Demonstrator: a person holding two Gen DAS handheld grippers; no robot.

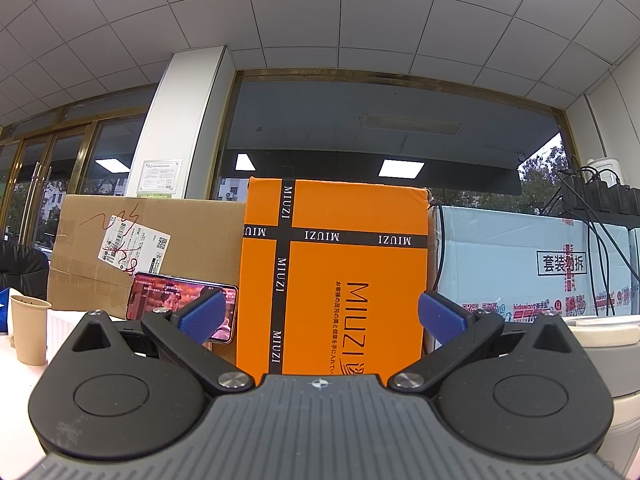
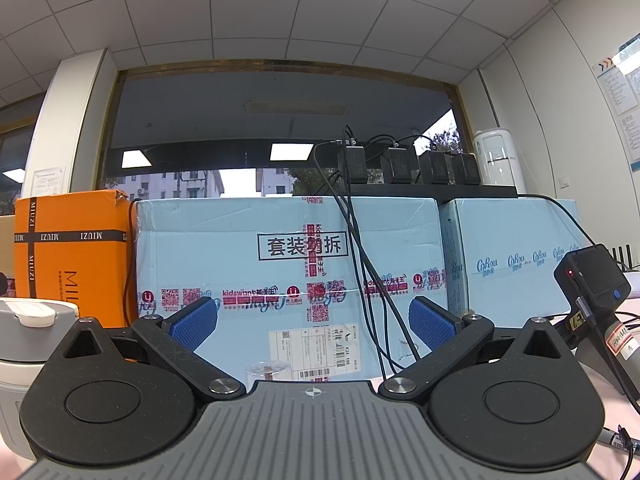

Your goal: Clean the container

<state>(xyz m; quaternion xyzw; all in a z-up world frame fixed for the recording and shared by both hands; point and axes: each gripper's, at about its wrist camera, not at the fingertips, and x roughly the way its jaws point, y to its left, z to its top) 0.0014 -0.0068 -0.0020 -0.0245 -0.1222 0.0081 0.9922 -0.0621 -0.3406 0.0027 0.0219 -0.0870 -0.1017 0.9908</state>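
A white and grey lidded container (image 2: 28,336) stands at the left edge of the right wrist view, left of my right gripper (image 2: 312,324). The same container (image 1: 608,360) shows at the right edge of the left wrist view, right of my left gripper (image 1: 320,316). Both grippers are open, blue pads wide apart, with nothing between them. A small clear plastic cup (image 2: 268,372) peeks up just beyond the right gripper's base, between its arms.
An orange MIUZI box (image 1: 336,272), a brown carton (image 1: 148,240) and light blue cartons (image 2: 288,264) wall off the back. A phone (image 1: 176,304) leans on the carton; a paper cup (image 1: 28,330) stands left. Cables (image 2: 360,280) hang down; a black device (image 2: 592,280) sits right.
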